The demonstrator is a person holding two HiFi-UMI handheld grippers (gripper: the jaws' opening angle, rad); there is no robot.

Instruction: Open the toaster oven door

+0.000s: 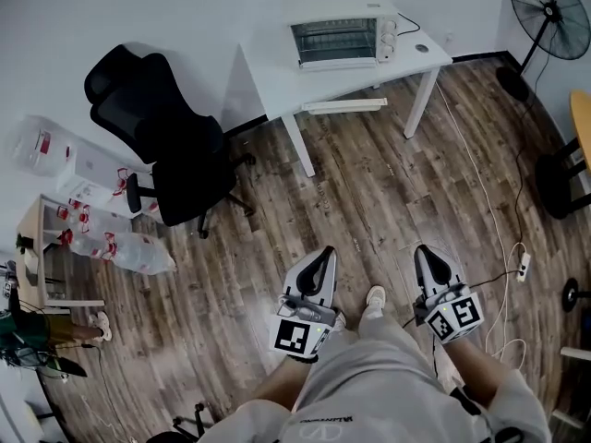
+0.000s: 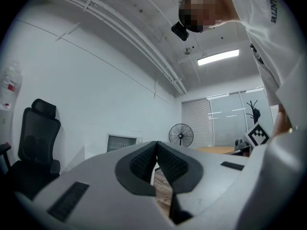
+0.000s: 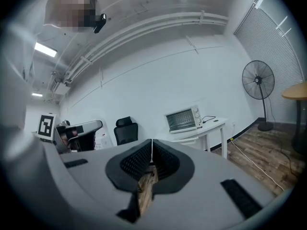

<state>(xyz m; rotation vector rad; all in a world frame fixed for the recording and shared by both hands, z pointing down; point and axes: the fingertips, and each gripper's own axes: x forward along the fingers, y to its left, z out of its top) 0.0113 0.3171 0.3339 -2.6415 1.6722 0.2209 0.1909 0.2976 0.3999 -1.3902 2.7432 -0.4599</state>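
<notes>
Toaster oven (image 1: 343, 37) on white table (image 1: 272, 77) by wall, door shut, untouched. Left gripper (image 1: 319, 261) and right gripper (image 1: 430, 257) well apart from toaster oven, over wood floor (image 1: 369, 201). Both jaws pressed together, empty. Probably carried closed for the approach.

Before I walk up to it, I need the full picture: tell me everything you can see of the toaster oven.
The toaster oven is a white, boxy, metal-looking unit with a glass door, shut, a wire rack showing behind it, and knobs stacked down its right side. It stands upright on the white table, back toward the wall, door facing the room. A black cord leaves its right end. Nothing else touches it.
</notes>
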